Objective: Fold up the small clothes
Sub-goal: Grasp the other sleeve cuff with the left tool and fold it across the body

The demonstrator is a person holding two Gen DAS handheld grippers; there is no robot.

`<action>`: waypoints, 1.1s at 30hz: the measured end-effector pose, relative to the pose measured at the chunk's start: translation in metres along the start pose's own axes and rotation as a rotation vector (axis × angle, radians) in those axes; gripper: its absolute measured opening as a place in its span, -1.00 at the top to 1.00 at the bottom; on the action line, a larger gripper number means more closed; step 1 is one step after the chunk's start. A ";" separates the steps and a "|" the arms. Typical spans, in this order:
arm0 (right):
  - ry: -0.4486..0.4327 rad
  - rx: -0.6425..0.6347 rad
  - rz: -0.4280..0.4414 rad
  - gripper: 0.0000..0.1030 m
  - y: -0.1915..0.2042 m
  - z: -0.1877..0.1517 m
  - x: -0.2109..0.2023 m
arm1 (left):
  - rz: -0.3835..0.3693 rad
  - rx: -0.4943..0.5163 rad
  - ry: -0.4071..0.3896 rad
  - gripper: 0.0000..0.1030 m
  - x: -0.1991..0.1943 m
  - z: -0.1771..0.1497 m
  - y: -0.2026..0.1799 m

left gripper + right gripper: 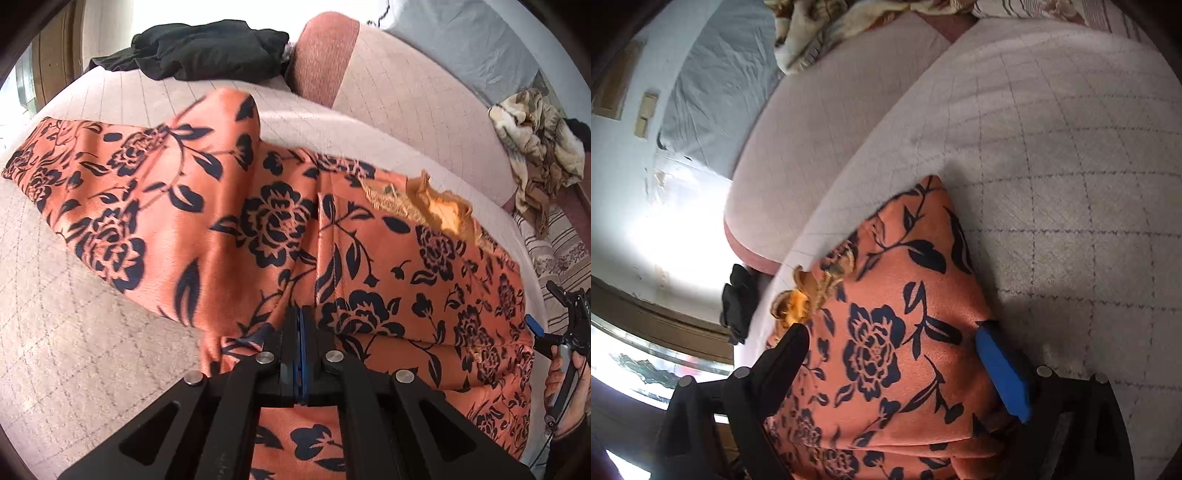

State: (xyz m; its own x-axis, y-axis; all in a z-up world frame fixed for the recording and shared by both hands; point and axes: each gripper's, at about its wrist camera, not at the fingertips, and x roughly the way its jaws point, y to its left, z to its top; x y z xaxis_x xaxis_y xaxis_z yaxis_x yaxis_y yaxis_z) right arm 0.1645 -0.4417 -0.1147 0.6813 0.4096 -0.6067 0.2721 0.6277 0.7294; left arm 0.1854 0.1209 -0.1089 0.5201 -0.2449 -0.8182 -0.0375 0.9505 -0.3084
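My left gripper (300,325) is clamped onto the orange satin garment with dark floral print (258,221), which is spread over the pale quilted sofa seat (74,332). My right gripper (897,354) gapes wide, straddling the garment's end.

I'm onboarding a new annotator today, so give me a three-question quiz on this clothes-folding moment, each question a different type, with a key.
1. True or false: the left gripper is closed on the orange floral garment.
2. Multiple choice: the right gripper is (A) closed on nothing, (B) open with the garment between its fingers, (C) out of view.
3. Short answer: what dark item lies at the far end of the pink quilted cushion in the left wrist view?

Key: 1 true. 2 B. 3 a pile of black clothing.
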 end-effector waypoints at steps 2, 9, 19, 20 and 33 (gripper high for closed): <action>-0.049 -0.068 0.063 -0.83 0.023 -0.005 -0.019 | -0.024 -0.042 -0.041 0.43 -0.021 0.000 0.022; 0.005 -0.206 -0.137 -0.92 0.014 -0.025 0.015 | -0.012 -0.316 -0.179 -0.16 -0.073 0.012 0.142; -0.059 -0.615 -0.214 -0.93 0.075 -0.140 -0.004 | -0.057 -0.672 -0.276 -0.15 -0.029 0.084 0.284; -0.022 -0.625 -0.245 -0.94 0.067 -0.153 0.008 | -0.065 -0.681 -0.283 -0.14 -0.025 0.089 0.293; -0.007 -0.609 -0.249 -0.99 0.059 -0.154 0.016 | 0.197 -0.719 -0.436 -0.36 -0.049 0.087 0.318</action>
State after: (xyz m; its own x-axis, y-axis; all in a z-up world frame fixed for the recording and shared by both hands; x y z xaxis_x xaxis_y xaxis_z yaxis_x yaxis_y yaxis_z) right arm 0.0871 -0.2960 -0.1299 0.6525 0.2003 -0.7308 -0.0097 0.9666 0.2562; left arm 0.2219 0.4518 -0.1249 0.7231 0.1469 -0.6749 -0.6156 0.5802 -0.5333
